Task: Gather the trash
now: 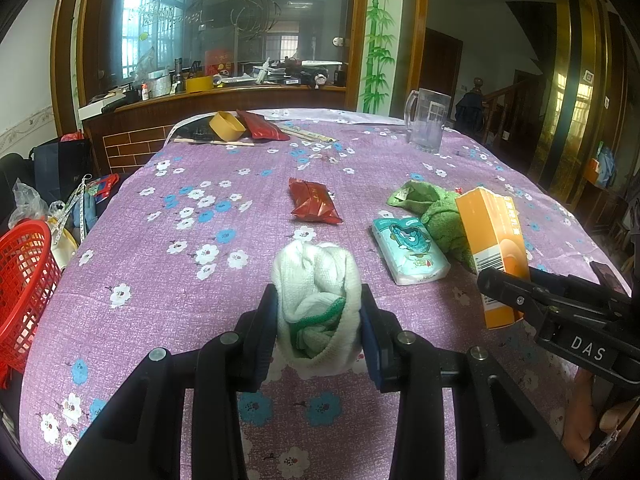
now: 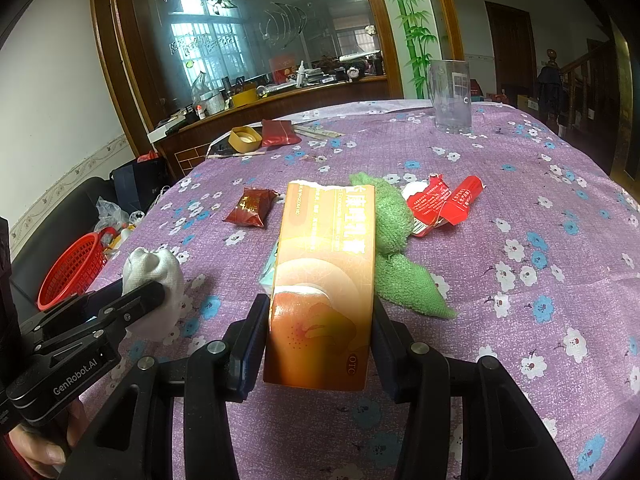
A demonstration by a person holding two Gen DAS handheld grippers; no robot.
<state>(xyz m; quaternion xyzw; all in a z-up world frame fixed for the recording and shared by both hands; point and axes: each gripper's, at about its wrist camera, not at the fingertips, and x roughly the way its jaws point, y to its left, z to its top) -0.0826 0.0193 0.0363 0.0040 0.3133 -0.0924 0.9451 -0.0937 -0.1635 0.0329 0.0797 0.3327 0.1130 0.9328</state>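
both grippers are angled down toward the purple flowered tablecloth (image 1: 192, 304), side by side at the near edge of the table. the left gripper (image 1: 319, 316) has its jaws pulled in narrow and pinching a balled-up white cloth (image 1: 316, 300) with a bit of green showing in the folds; the pads press on both sides of it. the right gripper (image 2: 319, 340) is clamped on an orange carton (image 2: 324, 288), torn open at its far end, pads tight against both long sides. from the left wrist view you can see that carton (image 1: 494, 240) tilted up with the right gripper's black finger across its lower part. a bit of a hand (image 2: 36, 444) shows under the left gripper's handle.

stuff on the table: a dark red wrapper (image 1: 315, 201) out in the middle, a teal tissue pack (image 1: 410, 250) and a green towel (image 1: 438, 214) just beside the carton, torn red packaging (image 2: 444, 204) farther right. a red mesh basket (image 1: 24, 280) sits off the left edge of the table, and a clear plastic jug (image 1: 428, 120) stands at the far side.
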